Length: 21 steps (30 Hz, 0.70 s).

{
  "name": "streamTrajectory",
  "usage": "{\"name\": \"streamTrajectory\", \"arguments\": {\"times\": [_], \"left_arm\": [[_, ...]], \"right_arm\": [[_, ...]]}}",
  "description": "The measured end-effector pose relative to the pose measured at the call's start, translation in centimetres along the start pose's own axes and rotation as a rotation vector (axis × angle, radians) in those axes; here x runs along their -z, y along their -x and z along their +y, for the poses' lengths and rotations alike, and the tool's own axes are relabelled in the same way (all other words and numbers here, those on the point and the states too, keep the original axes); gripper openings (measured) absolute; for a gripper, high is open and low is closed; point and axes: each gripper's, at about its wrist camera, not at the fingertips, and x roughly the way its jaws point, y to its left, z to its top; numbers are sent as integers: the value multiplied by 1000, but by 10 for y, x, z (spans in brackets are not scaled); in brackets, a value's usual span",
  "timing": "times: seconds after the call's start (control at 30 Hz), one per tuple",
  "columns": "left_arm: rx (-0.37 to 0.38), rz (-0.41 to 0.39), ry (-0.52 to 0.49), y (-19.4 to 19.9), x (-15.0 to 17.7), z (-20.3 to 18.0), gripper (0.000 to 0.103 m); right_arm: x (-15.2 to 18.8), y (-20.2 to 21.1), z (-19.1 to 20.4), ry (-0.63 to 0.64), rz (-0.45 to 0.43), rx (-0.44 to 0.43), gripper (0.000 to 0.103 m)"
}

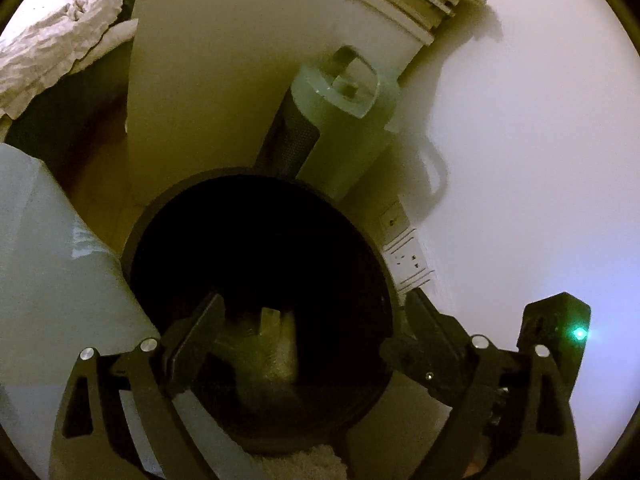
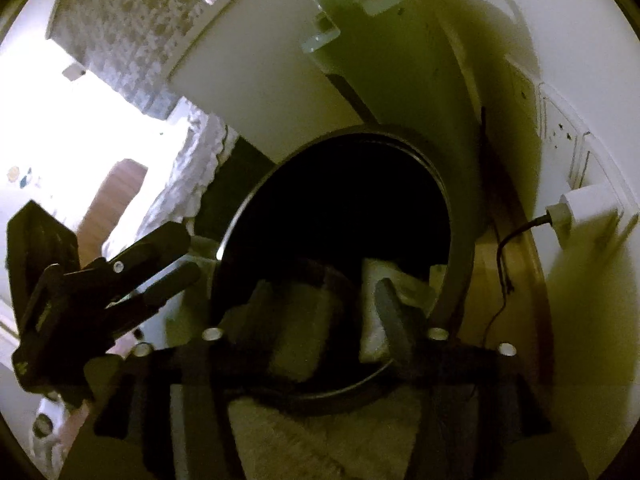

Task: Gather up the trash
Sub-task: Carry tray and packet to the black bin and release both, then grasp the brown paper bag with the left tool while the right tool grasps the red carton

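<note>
Trash here is a pale crumpled wad (image 1: 266,354), paper or tissue by the look of it, though the light is too dim to be sure. In the left wrist view it sits low in the centre of the frame, inside the mouth of the round black bin (image 1: 256,184) and between the fingers of the left gripper (image 1: 308,340). Those fingers are spread wide, one inside the rim and the other near or over its right edge, and I cannot tell that either touches the wad.

In the right wrist view the bin (image 2: 460,280) fills the middle of the frame, and pale pieces (image 2: 376,280) lie inside it at lower centre. The right gripper (image 2: 324,312) reaches into the opening with a light, fibrous lump (image 2: 296,328) between its fingers. Whether the fingers are pressed on that lump or merely stand either side of it is lost in the dark. The left gripper (image 2: 172,260) shows at the left edge of this view, just beside the bin's rim.

Judging by this, the job is well along: some waste is already in the bin and both tools are at its mouth, so the step in hand looks like a drop. What remains elsewhere in the room cannot be seen from here. A white wall socket (image 2: 576,208) with a plug sits at the right, and a bed (image 1: 60,40) at upper left of the left view.
</note>
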Motion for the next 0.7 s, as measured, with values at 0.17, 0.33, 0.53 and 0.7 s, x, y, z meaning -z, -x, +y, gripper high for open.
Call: {"name": "streamTrajectory", "arguments": {"times": [0.17, 0.33, 0.53, 0.7], "left_arm": [[9, -33, 0, 30, 5, -1, 91], [22, -94, 4, 75, 22, 3, 91], [-9, -201, 8, 155, 44, 22, 91], [-83, -309, 61, 225, 63, 59, 91]], "right_arm": [[2, 17, 8, 7, -6, -6, 60], [4, 29, 33, 64, -6, -22, 60], [2, 32, 96, 202, 31, -59, 60], [8, 31, 172, 346, 66, -151, 69]]}}
